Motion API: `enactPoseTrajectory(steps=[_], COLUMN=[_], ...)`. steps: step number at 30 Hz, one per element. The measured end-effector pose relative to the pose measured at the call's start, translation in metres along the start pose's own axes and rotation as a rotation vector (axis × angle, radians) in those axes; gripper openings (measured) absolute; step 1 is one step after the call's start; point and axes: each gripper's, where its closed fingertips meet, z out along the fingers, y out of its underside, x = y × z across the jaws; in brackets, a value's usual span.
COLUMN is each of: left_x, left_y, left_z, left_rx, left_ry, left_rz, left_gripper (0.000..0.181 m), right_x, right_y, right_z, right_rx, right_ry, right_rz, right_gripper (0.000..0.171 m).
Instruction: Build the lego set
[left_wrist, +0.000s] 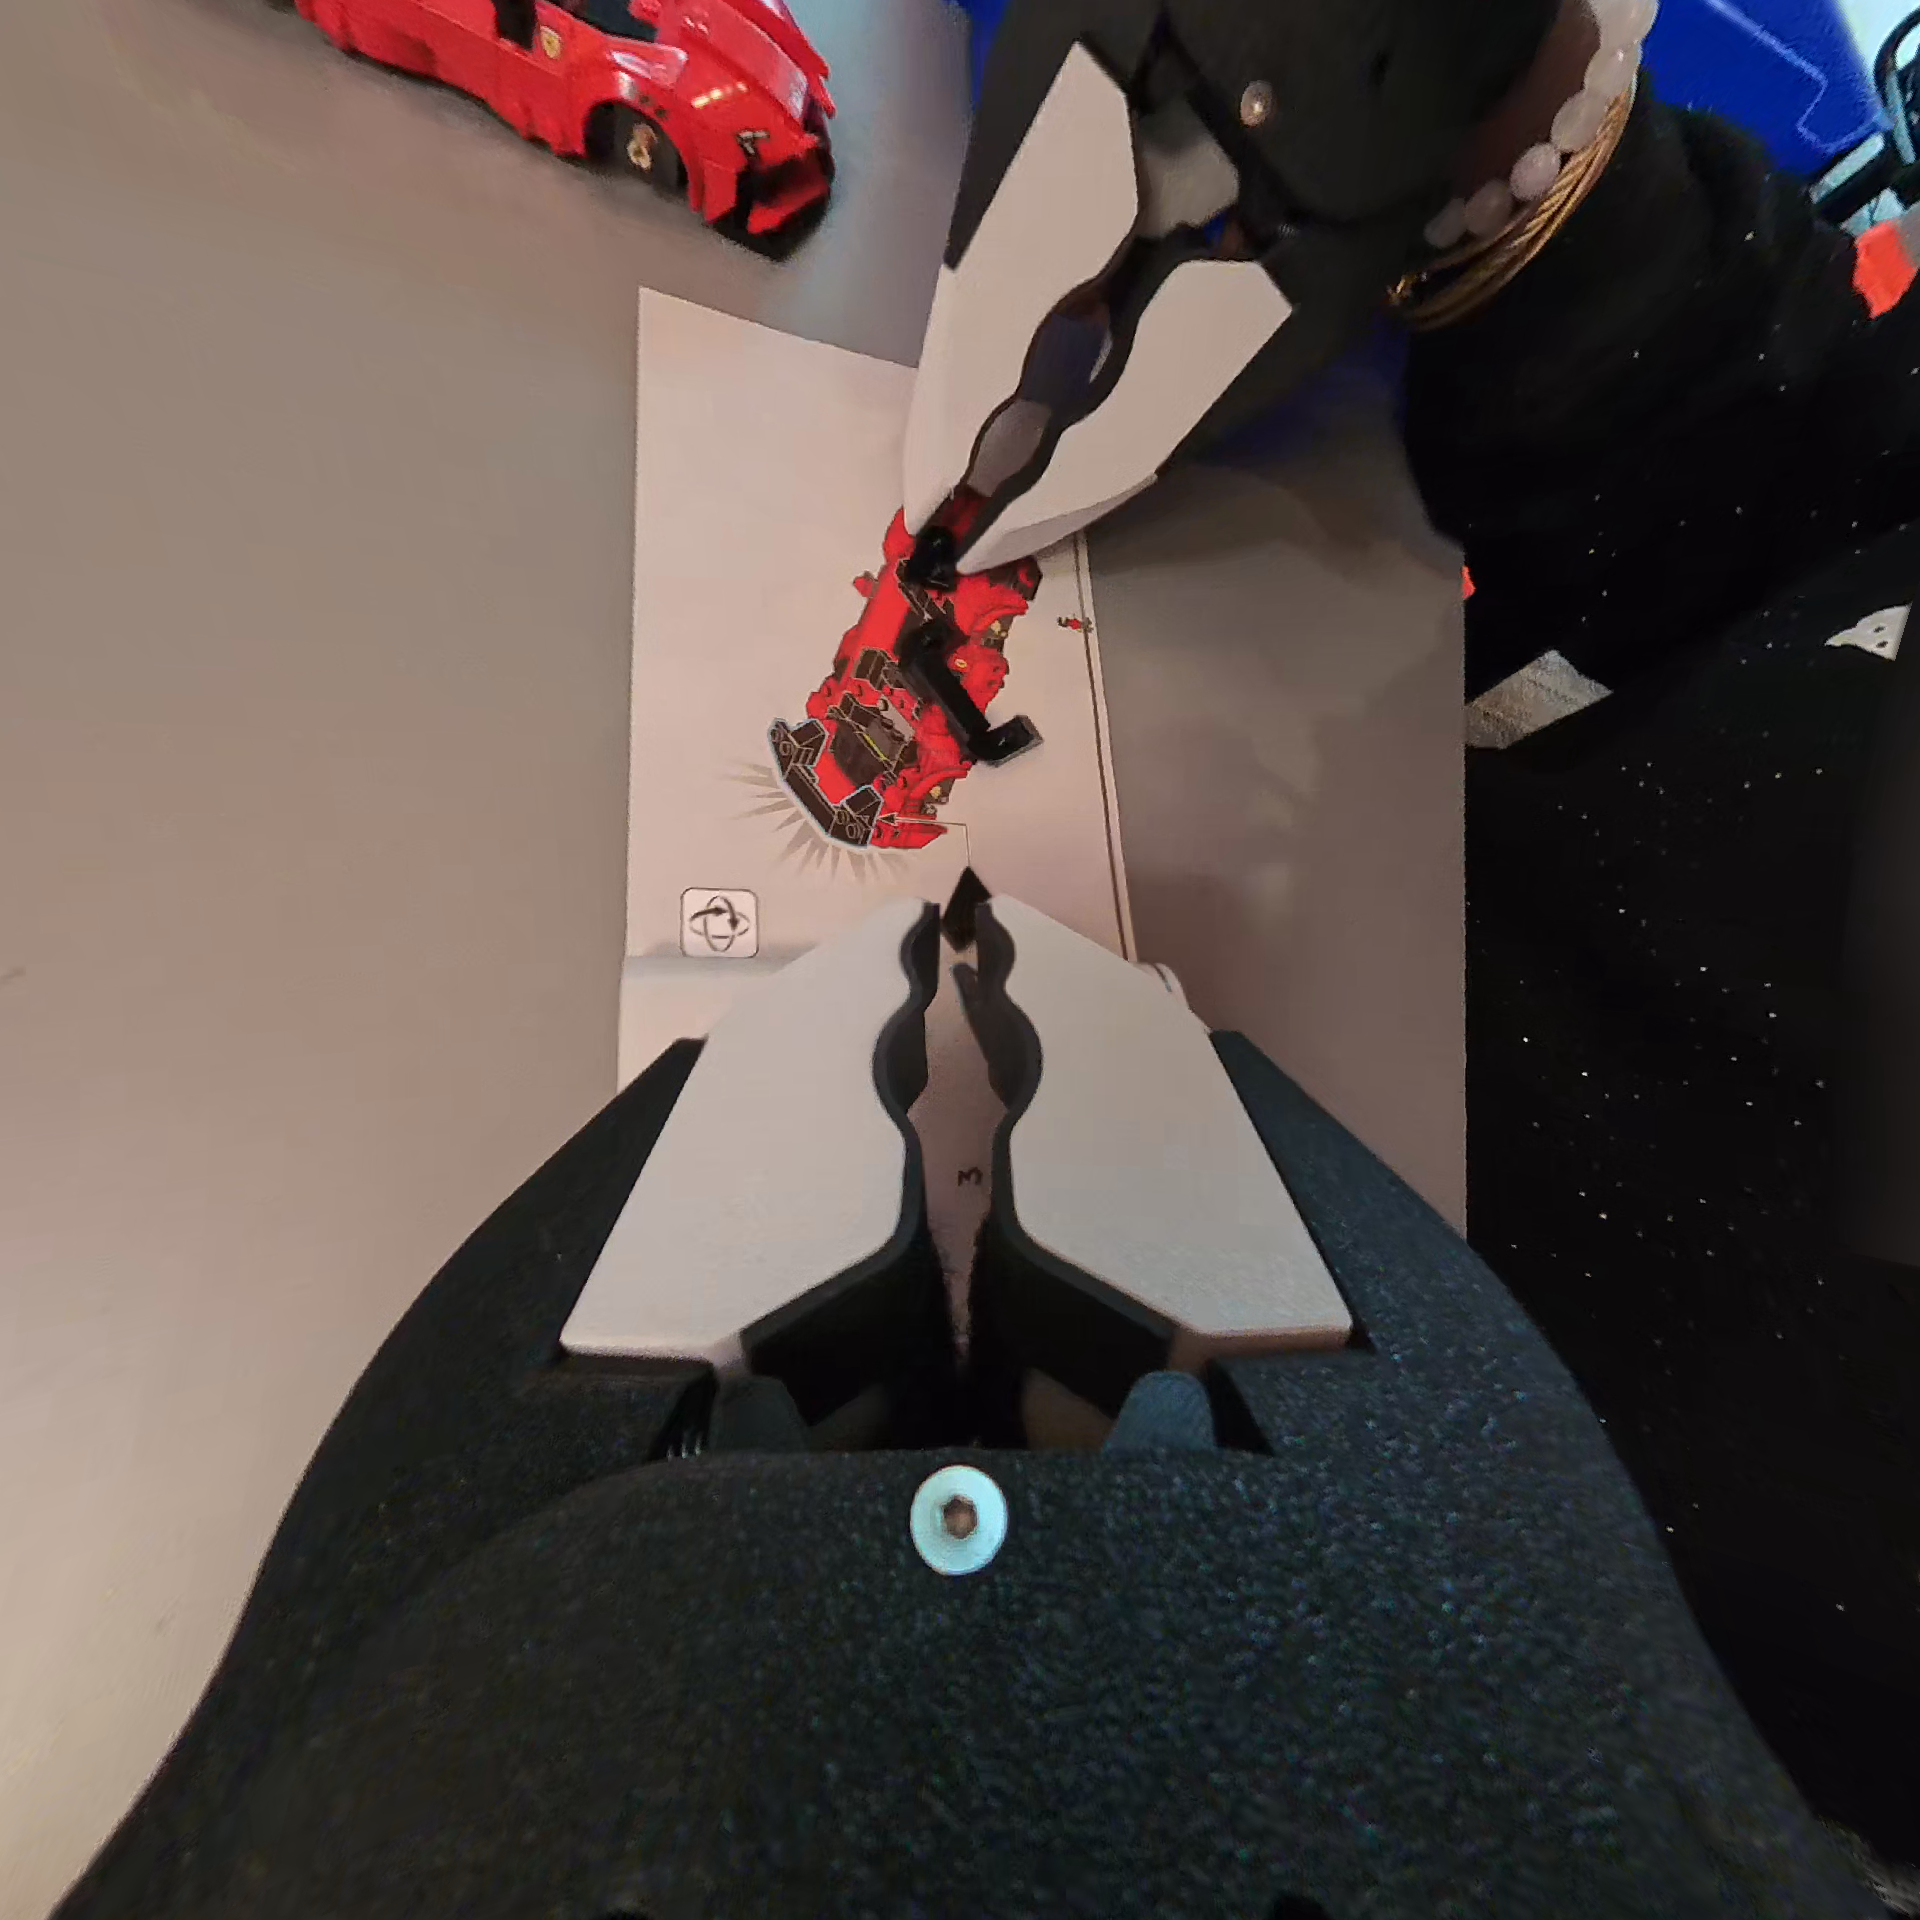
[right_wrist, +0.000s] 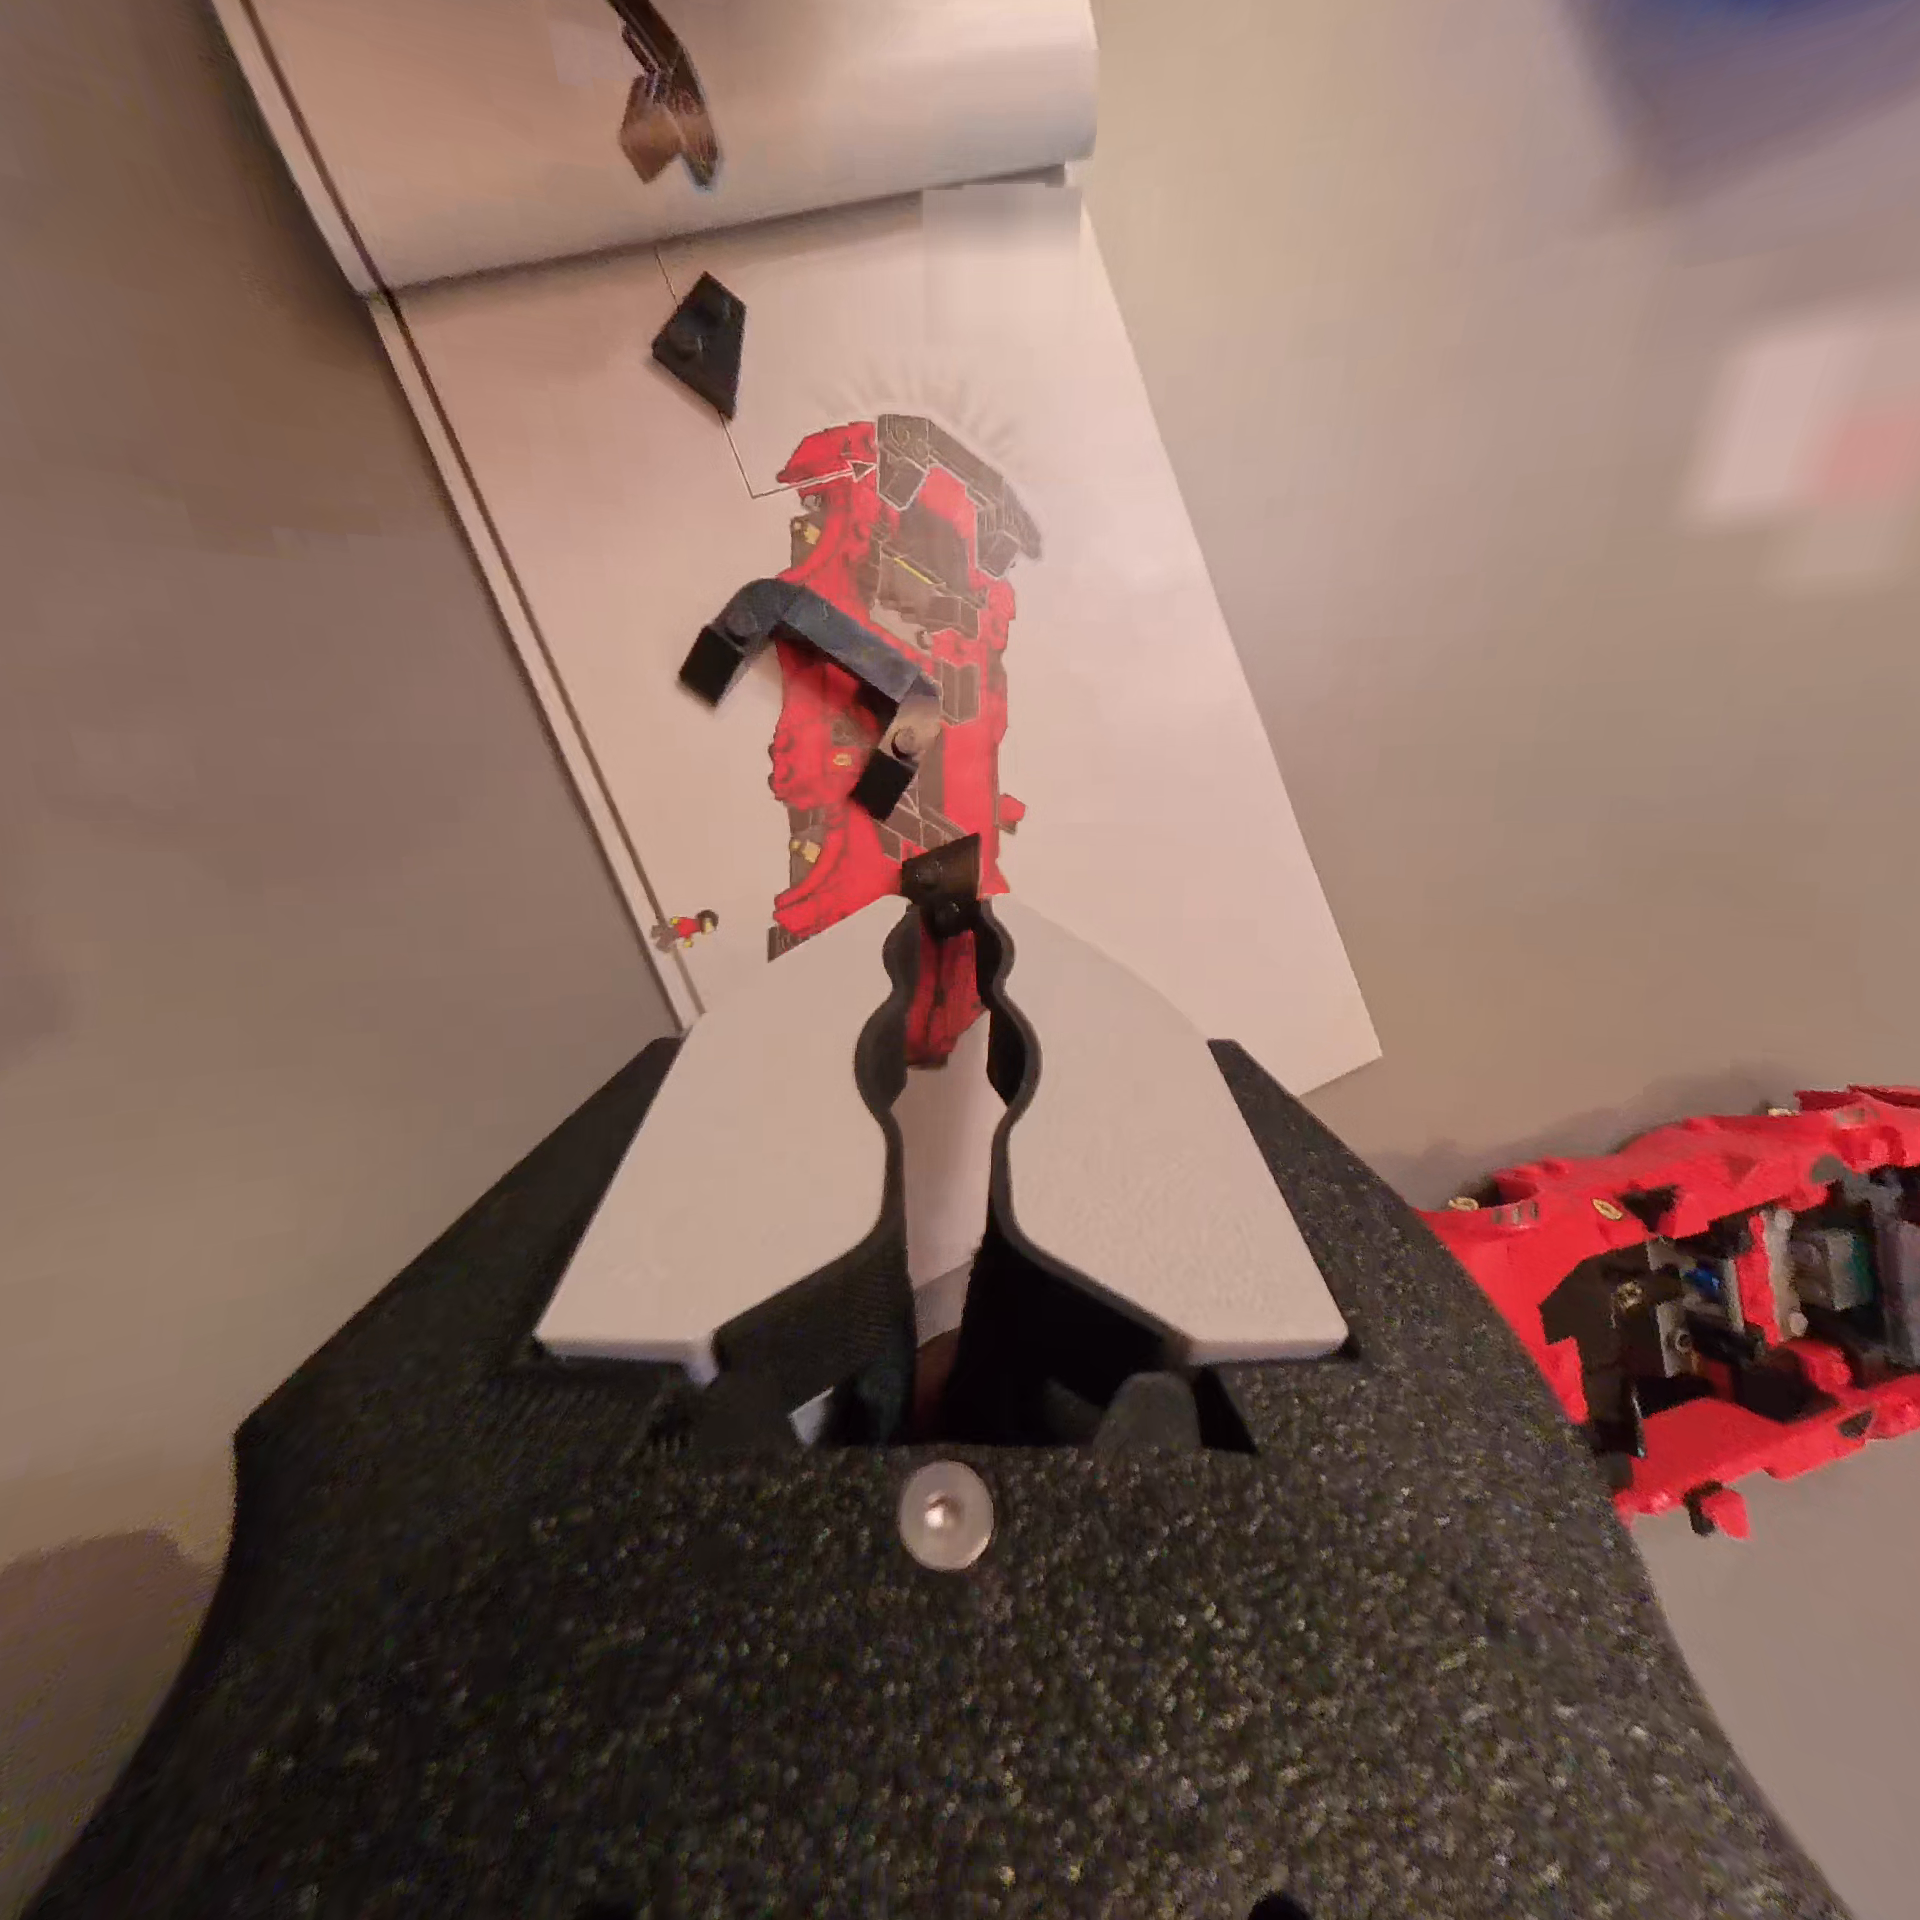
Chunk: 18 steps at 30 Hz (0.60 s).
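Observation:
An open instruction booklet (left_wrist: 769, 520) lies on the table, showing a printed red car. A loose black arch piece (left_wrist: 961, 691) rests on that page and also shows in the right wrist view (right_wrist: 821, 660). My right gripper (right_wrist: 948, 920) is shut on a small black wedge piece (right_wrist: 945, 878) just above the printed car, near the arch piece. It enters the left wrist view (left_wrist: 935, 556) from the upper right. My left gripper (left_wrist: 954, 914) hovers over the booklet's near part with jaws almost together and nothing seen in them. A printed black wedge shows through the gap.
The partly built red lego car (left_wrist: 623, 94) sits at the table's far left, and also shows with its underside visible in the right wrist view (right_wrist: 1714, 1309). A person's black sleeve with bracelets (left_wrist: 1558, 177) holds the right gripper. The grey table (left_wrist: 291, 727) surrounds the booklet (right_wrist: 1143, 623). The tips of one gripper are about 12 centimetres away from the tips of the other.

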Motion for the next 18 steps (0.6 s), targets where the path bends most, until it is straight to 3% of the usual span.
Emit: enactPoseTrajectory(steps=[6,13,18], left_x=[0.003,0.001,-0.002], left_y=[0.001,-0.003,0.003], left_z=[0.006,0.027,0.055], left_rx=[-0.019,-0.055,-0.187], left_ry=[0.013,0.0,-0.028], left_rz=[0.014,0.042,0.101], left_gripper=[0.006,0.005,0.003], right_x=[-0.039,0.0,0.008], right_y=[-0.027,-0.028,-0.019], right_z=[-0.006,-0.008,0.005], right_rx=[0.084,0.065,-0.016], right_ry=[-0.144,-0.095,-0.163], right_rz=[-0.074,-0.298,-0.338], right_gripper=[0.01,0.01,0.01])
